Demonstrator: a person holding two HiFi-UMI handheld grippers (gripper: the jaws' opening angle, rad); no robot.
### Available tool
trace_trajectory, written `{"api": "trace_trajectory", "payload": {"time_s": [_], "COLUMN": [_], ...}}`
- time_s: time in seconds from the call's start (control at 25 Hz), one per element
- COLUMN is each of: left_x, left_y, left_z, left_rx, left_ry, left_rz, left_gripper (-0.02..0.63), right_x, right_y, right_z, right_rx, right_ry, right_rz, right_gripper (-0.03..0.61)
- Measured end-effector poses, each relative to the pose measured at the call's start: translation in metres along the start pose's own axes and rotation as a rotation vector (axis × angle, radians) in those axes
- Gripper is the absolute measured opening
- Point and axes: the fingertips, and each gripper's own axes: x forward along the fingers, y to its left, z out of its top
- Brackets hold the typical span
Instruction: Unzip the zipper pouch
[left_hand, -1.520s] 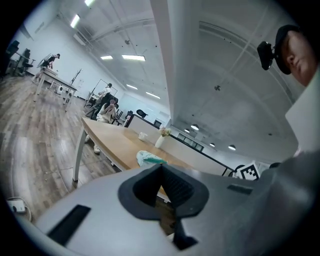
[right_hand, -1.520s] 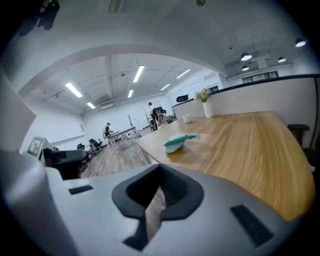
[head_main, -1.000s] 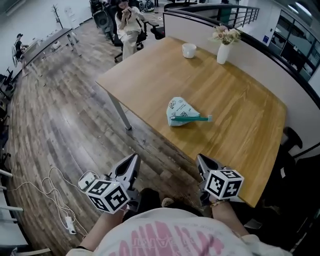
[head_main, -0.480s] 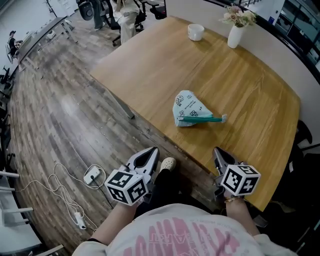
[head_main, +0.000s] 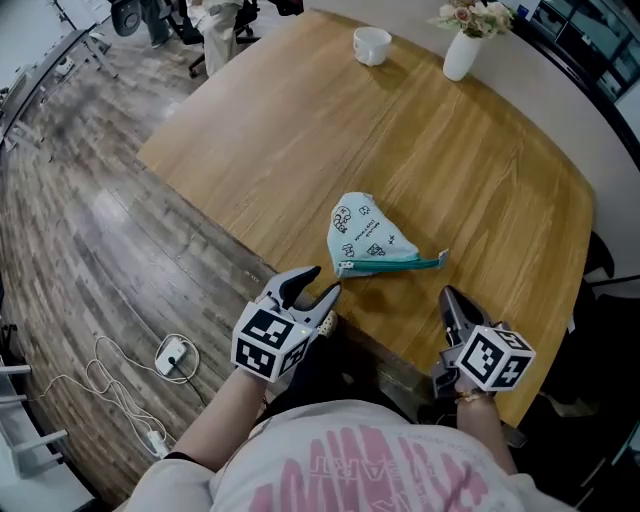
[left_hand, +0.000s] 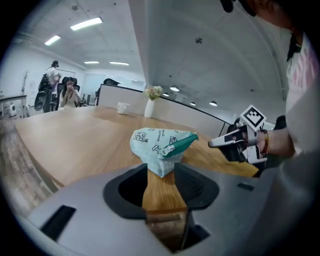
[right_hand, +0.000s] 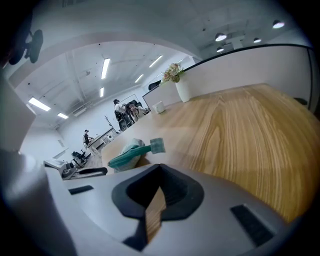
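We find the left gripper (head_main: 322, 282) at the table's near edge, closer to the pouch than a second ago. Its jaws have just been opening and now stand wide apart with nothing between them. The pouch (head_main: 365, 238) lies on the table at one o'clock from that gripper, with its teal zipper (head_main: 395, 264) along the near side, apparently closed, one end sticking out toward three o'clock. The right gripper (head_main: 448, 297) has also advanced, jaws together and empty, with the pouch at its eleven o'clock.

We judge the approach nearly complete. The left is ready to take hold of the pouch, the right must still open, and no unzipping has begun.

The wooden table (head_main: 300, 130) otherwise carries a cup (head_main: 371, 45) at twelve o'clock of the pouch and a vase (head_main: 461, 55) at one. The plank floor (head_main: 90, 240) at nine o'clock holds a cable (head_main: 110, 375).
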Motion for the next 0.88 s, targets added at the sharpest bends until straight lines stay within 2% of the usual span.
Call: {"api": "trace_trajectory", "payload": {"time_s": [0.2, 0.36, 0.44, 0.52, 0.64, 0.72, 0.88], "left_x": [0.024, 0.034, 0.035, 0.038, 0.043, 0.047, 0.060], "left_y": [-0.003, -0.010, -0.015, -0.018, -0.022, -0.026, -0.033], "left_z": [0.008, 0.015, 0.017, 0.019, 0.019, 0.017, 0.016], "left_rx": [0.060, 0.161, 0.144, 0.149, 0.263, 0.344, 0.420], "left_ry": [0.026, 0.042, 0.042, 0.046, 0.083, 0.106, 0.132], "left_rz": [-0.115, -0.153, -0.166, -0.163, -0.122, -0.097, -0.065], "left_gripper": [0.179, 0.176, 0.176, 0.176, 0.181, 0.207, 0.201], "right_x": [0.004, 0.008, 0.008, 0.006, 0.003, -0.001, -0.008], "right_y": [-0.009, -0.013, -0.014, -0.015, -0.015, -0.017, -0.021], "right_z": [0.010, 0.005, 0.000, -0.003, -0.004, -0.004, -0.004], "right_rx": [0.026, 0.061, 0.080, 0.088, 0.097, 0.109, 0.129], "right_ry": [-0.012, -0.013, -0.012, -0.015, -0.026, -0.037, -0.061], "right_rz": [-0.037, -0.041, -0.043, -0.044, -0.043, -0.048, -0.055], "right_gripper": [-0.002, -0.002, -0.002, -0.002, -0.002, -0.002, -0.002]}}
